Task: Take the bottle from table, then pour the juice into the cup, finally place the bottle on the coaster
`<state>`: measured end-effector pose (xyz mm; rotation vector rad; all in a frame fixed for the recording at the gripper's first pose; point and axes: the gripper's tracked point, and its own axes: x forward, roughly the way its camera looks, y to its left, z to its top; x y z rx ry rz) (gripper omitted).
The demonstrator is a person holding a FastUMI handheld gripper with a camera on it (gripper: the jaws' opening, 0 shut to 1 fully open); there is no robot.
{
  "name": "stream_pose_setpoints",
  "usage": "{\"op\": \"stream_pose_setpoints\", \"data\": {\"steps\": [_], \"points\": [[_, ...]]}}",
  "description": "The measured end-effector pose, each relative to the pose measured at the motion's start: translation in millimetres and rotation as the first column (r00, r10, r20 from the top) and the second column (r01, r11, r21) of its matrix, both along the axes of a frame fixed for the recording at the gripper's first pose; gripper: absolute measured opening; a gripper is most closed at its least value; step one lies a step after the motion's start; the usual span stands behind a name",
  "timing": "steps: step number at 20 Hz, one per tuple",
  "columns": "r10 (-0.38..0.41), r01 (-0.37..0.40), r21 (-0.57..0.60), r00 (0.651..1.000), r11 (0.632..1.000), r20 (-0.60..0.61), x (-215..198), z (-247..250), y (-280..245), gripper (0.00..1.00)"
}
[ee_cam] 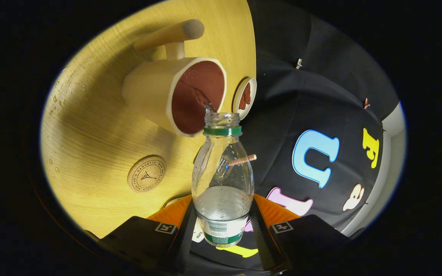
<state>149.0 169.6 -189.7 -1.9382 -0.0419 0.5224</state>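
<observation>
Now clear bottle (223, 172), prob. half-full.

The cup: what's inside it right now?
The cup has a reddish-brown inside with a thin stream entering from the bottle held between the gripper fingers. Its liquid level can't be seen.
</observation>
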Motion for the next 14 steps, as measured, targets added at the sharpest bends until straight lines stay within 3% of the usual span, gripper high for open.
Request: {"op": "stream_pose_setpoints", "data": {"steps": [7,14], "points": [[0.066,-0.065,-0.064,0.998,0.996,0.021,4.2,3.3,6.6,0.74],[0.082,-0.077,-0.108,0.996,0.991,0.046,8.1,14.6,-3.2,0.74]]}}
